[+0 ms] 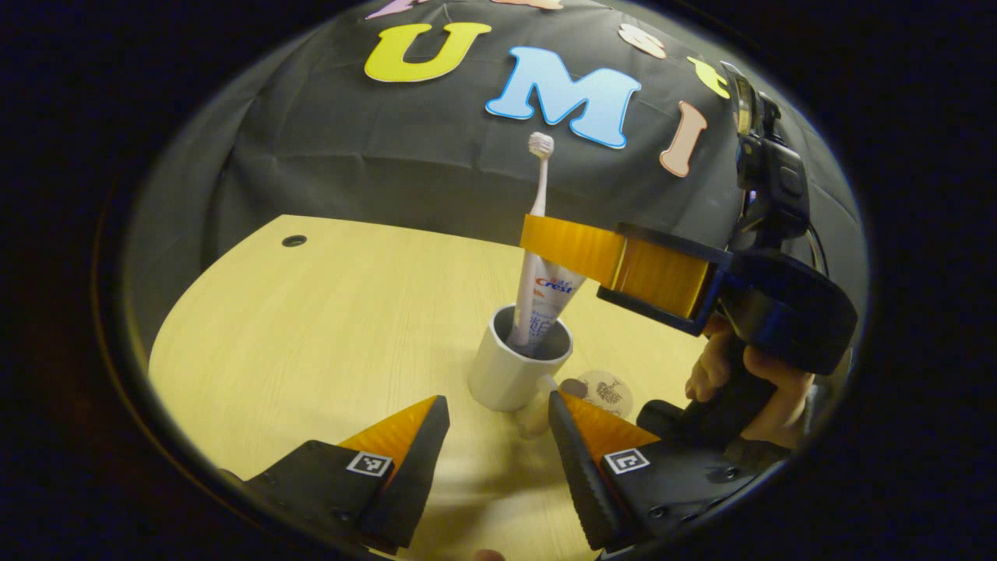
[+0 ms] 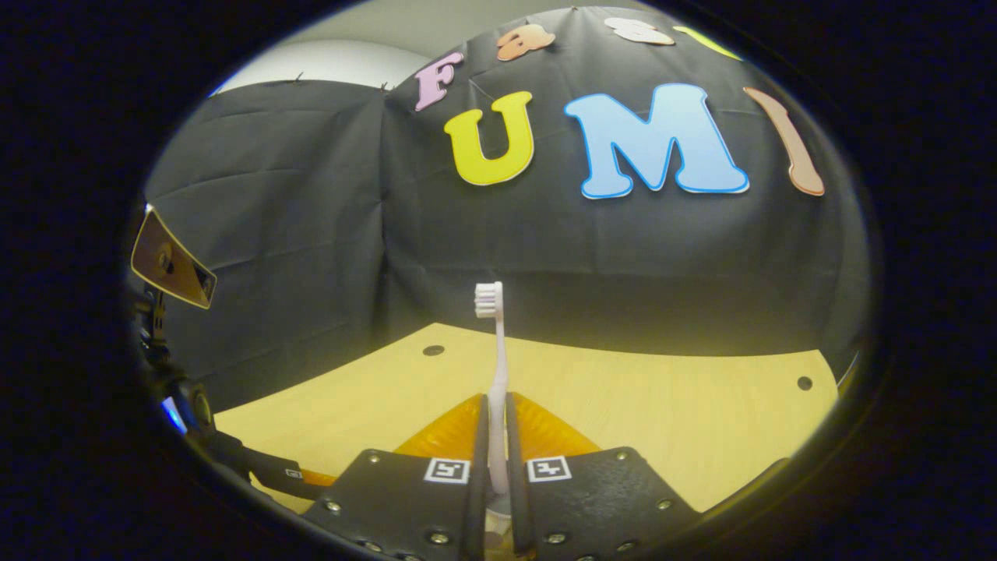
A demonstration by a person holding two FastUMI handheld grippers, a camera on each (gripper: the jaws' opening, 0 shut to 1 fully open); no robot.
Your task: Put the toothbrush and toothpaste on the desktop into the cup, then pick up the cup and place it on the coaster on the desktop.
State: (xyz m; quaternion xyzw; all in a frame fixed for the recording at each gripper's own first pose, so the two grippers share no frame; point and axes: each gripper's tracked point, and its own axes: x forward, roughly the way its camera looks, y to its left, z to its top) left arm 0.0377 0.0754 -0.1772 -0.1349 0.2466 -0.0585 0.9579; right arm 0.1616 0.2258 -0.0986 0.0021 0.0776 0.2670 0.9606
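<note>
Currently the right gripper (image 2: pixel 496 436) pinches the toothbrush (image 2: pixel 497 366) upright, centre frame. Left gripper view puts its handle inside the white cup (image 1: pixel 514 366), mid-frame, beside the toothpaste (image 1: pixel 549 300). My read: lower until the handle bottoms out, release straight, retreat upward so the cup doesn't tip. Left gripper (image 1: pixel 498 425), bottom of frame, is spread wide with nothing between its fingers. That view also shows the coaster (image 1: pixel 607 389) lower right of the cup.

White cup (image 1: pixel 510 374), pale wood-grain desktop (image 1: pixel 327 327)
</note>
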